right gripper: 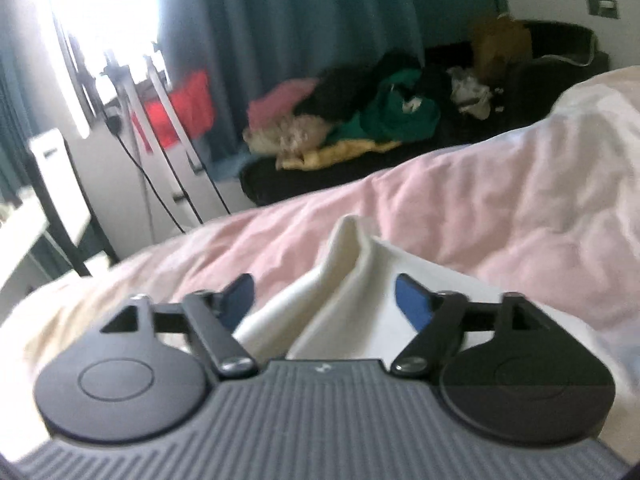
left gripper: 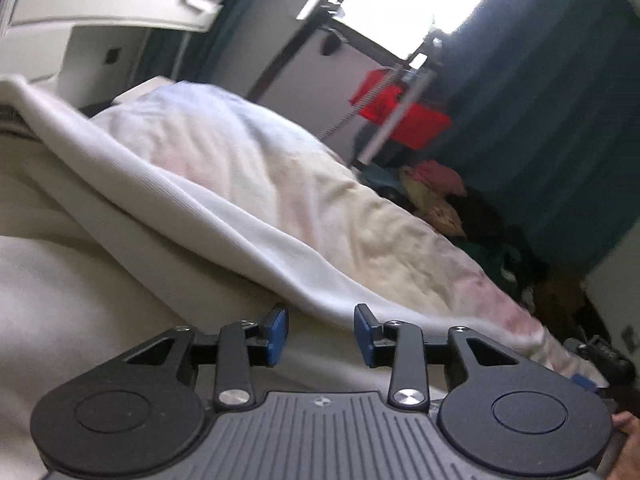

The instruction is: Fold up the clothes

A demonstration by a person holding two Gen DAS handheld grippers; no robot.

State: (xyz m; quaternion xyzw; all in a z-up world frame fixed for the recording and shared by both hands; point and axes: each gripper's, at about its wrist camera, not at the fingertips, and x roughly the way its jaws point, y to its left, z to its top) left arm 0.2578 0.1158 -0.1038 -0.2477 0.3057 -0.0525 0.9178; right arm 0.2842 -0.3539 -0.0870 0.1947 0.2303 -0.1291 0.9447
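Note:
A cream-white ribbed garment (left gripper: 168, 216) lies on the bed, and its folded edge runs down to just ahead of my left gripper (left gripper: 322, 332). That gripper is open; its blue pads (left gripper: 366, 334) stand apart and neither presses on cloth. In the right wrist view a corner of the same white garment (right gripper: 348, 280) stands up in a loose peak between the jaws of my right gripper (right gripper: 326, 300). The right gripper is wide open, and its blue pads (right gripper: 414, 306) stay clear of the cloth on both sides.
A pink and pale bedcover (right gripper: 500, 208) spreads under the garment. Beyond the bed, a dark couch (right gripper: 400, 160) holds a heap of coloured clothes (right gripper: 384, 116). Teal curtains (right gripper: 280, 20), a bright window, a white stand (right gripper: 168, 120) with cables and a red item (left gripper: 404, 116) are behind.

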